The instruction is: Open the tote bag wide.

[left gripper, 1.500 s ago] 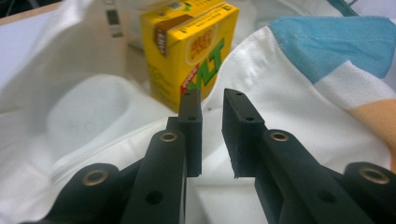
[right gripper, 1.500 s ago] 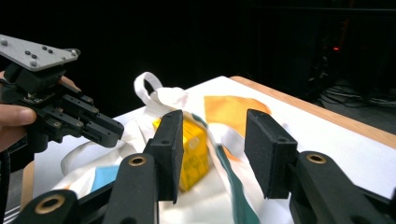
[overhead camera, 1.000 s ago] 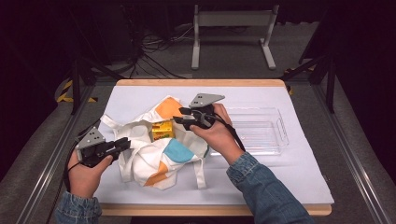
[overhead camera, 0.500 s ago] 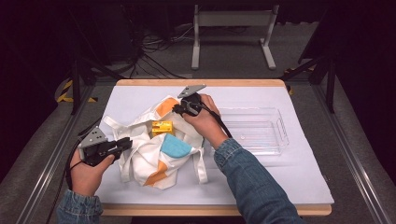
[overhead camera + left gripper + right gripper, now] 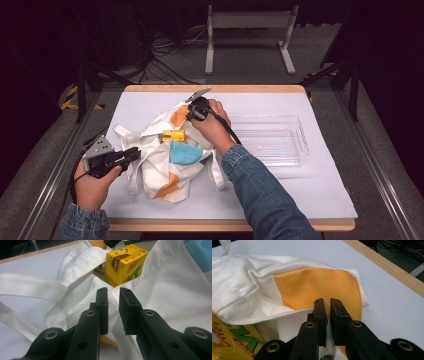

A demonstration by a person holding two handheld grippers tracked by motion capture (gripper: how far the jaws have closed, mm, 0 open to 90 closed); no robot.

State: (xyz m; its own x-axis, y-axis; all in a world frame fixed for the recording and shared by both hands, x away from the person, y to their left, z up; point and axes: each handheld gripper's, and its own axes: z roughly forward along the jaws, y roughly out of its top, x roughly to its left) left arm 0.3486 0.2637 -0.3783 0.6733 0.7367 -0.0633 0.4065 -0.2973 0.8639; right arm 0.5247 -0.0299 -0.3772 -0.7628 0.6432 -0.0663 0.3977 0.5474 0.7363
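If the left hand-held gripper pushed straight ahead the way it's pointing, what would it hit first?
The left hand-held gripper is shut on the white tote bag rim. Straight ahead stands the yellow drink carton, probably the first solid thing met.

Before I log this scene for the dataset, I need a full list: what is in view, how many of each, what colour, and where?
Table: one, white top with a wooden edge, centre of the high view.
Cloth bag: one, white with orange and blue patches, crumpled on the table's left half.
Drink carton: one, yellow, in the bag's opening.
Tray: one, clear plastic, on the table's right half.
Metal stand: one, grey, on the floor beyond the table.
Cables: several, dark, on the floor behind.
Left gripper: black, shut on the bag's edge.
Right gripper: black, shut on the bag's far rim.
Sleeves: two, blue denim.
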